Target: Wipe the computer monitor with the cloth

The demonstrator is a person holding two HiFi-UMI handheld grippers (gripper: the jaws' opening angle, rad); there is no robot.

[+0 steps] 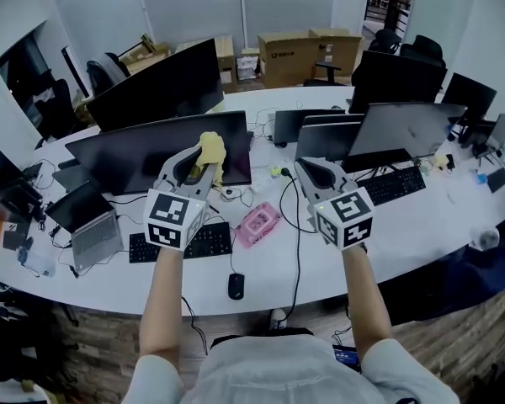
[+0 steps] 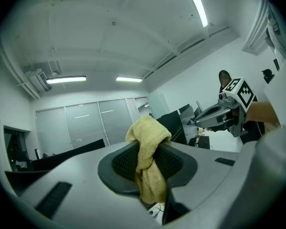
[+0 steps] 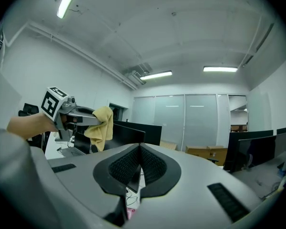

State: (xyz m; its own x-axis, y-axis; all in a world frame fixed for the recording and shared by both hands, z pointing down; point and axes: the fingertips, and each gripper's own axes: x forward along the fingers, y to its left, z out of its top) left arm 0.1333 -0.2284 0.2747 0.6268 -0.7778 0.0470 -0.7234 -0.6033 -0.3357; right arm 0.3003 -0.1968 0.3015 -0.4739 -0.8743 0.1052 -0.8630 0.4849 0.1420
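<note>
Above desk (image 1: 421, 219), left gripper (image 1: 202, 163), right gripper (image 1: 306, 167), one cloth (image 1: 212, 147)

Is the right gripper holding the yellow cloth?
No, the cloth is clamped in the left gripper; the right gripper is shut on nothing.

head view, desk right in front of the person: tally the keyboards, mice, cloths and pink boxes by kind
keyboards: 2
mouse: 1
yellow cloth: 1
pink box: 1
total: 5
</note>
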